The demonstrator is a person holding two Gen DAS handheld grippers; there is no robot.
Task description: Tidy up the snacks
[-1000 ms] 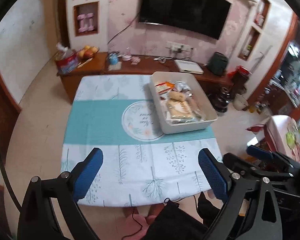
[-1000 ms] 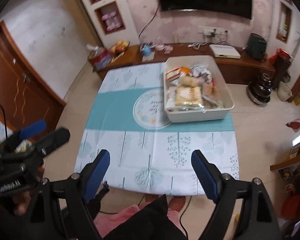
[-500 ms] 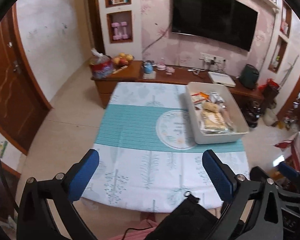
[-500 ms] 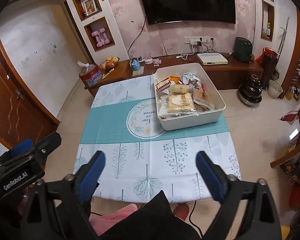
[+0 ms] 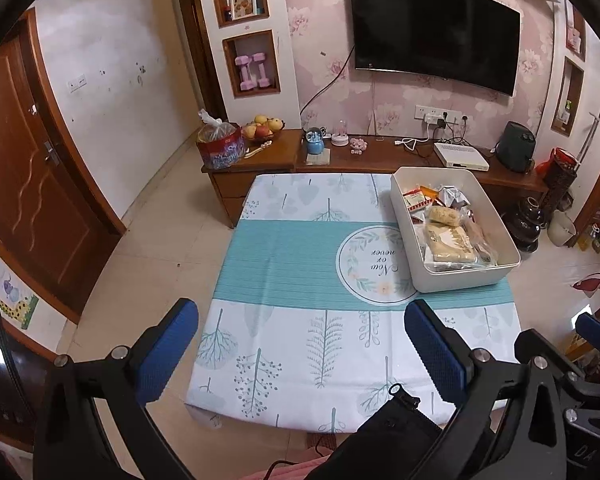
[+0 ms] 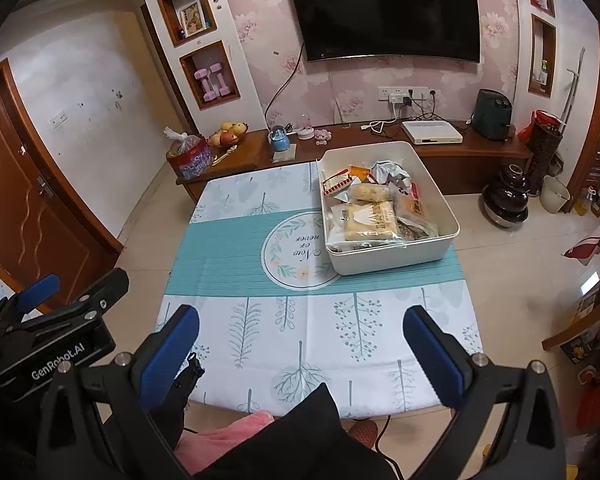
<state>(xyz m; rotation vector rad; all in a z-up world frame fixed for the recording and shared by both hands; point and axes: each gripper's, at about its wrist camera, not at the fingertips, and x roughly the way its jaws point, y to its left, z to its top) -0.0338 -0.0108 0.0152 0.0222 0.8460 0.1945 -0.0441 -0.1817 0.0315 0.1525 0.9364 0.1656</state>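
We see both the left gripper (image 5: 302,344) and right gripper (image 6: 300,340) spread apart, empty; in the bin (image 6: 446,194), upper right, wrappers overlap, lower snacks (image 6: 366,220) hidden.

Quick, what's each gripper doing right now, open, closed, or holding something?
Left gripper: open, jaws wide, nothing between them.
Right gripper: open, jaws just opened further, nothing between them.

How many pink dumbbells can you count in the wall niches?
2: the dumbbells stand upright side by side in the lower niche left of the television, one left of the other. None seem hidden.
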